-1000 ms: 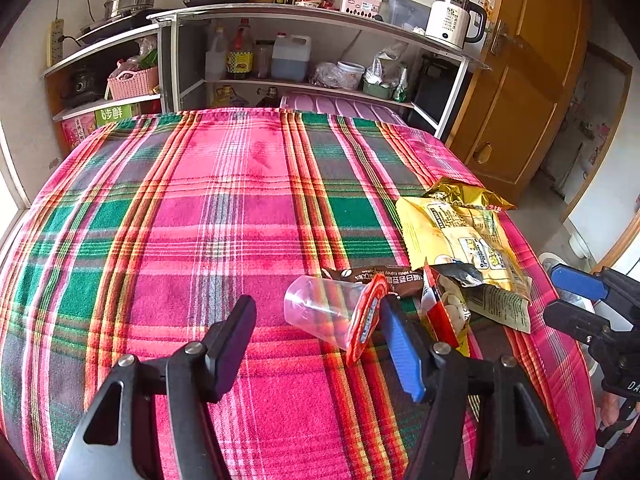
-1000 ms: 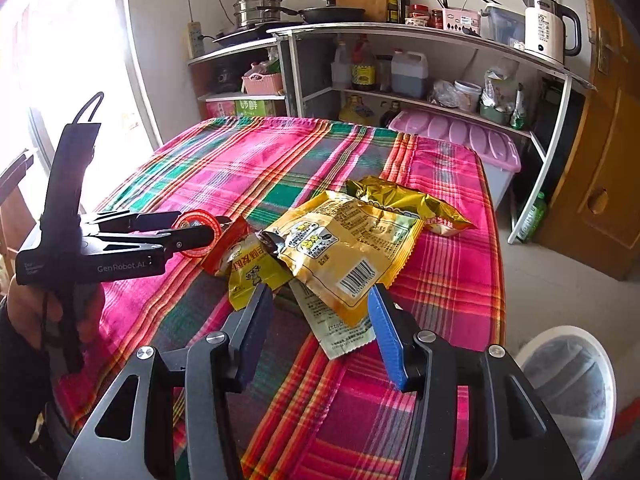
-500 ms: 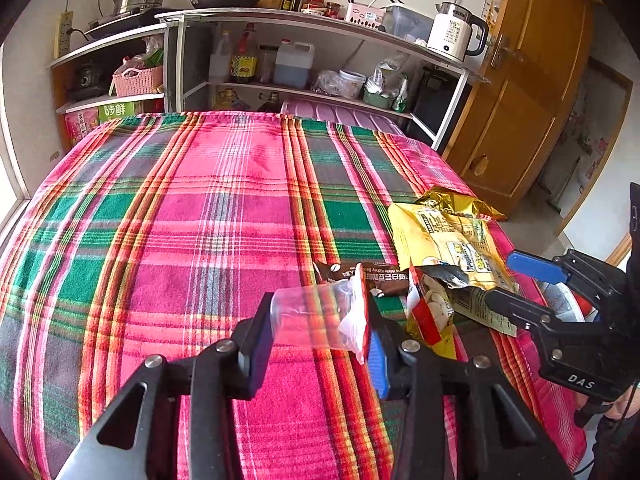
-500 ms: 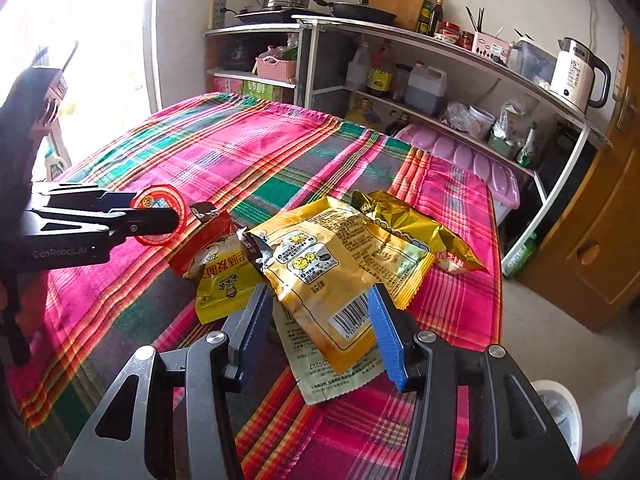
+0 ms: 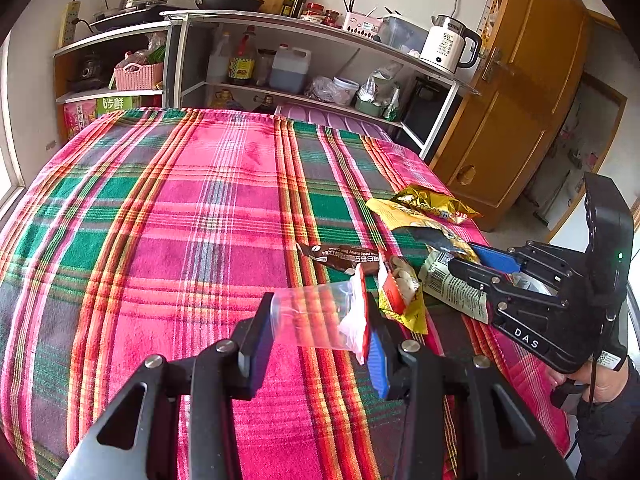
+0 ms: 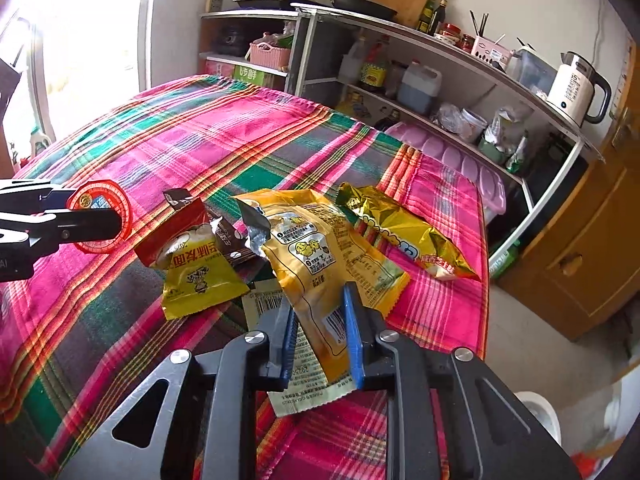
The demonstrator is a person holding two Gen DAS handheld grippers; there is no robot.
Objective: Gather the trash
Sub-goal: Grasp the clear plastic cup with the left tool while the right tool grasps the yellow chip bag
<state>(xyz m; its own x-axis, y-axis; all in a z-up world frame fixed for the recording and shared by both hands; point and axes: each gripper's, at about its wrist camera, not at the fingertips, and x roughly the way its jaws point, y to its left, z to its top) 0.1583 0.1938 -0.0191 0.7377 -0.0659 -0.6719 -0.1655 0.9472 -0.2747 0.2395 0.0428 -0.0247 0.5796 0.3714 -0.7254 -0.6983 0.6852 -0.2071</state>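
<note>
My left gripper (image 5: pixel 318 330) is shut on a clear plastic cup (image 5: pixel 312 316) lying sideways, its red peeled lid (image 5: pixel 362 308) against the blue pad. In the right wrist view the cup's red lid (image 6: pixel 102 216) shows at the left between the left gripper's fingers (image 6: pixel 76 226). My right gripper (image 6: pixel 318 330) has closed around the near end of a large yellow snack bag (image 6: pixel 320 256). Beside it lie a small yellow-red packet (image 6: pixel 196 272), a brown wrapper (image 6: pixel 230 242), a gold foil bag (image 6: pixel 408 232) and a pale barcode wrapper (image 6: pixel 266 304).
The trash lies on a pink-green plaid tablecloth (image 5: pixel 180 208) near the table's right edge. A white bin (image 6: pixel 536 416) stands on the floor at the lower right. Shelves with bottles and a kettle (image 5: pixel 448 44) line the far wall; a wooden door (image 5: pixel 516 100) is right.
My left gripper closed on the plastic cup. My right gripper moved forward and closed around the big yellow bag's near end.
</note>
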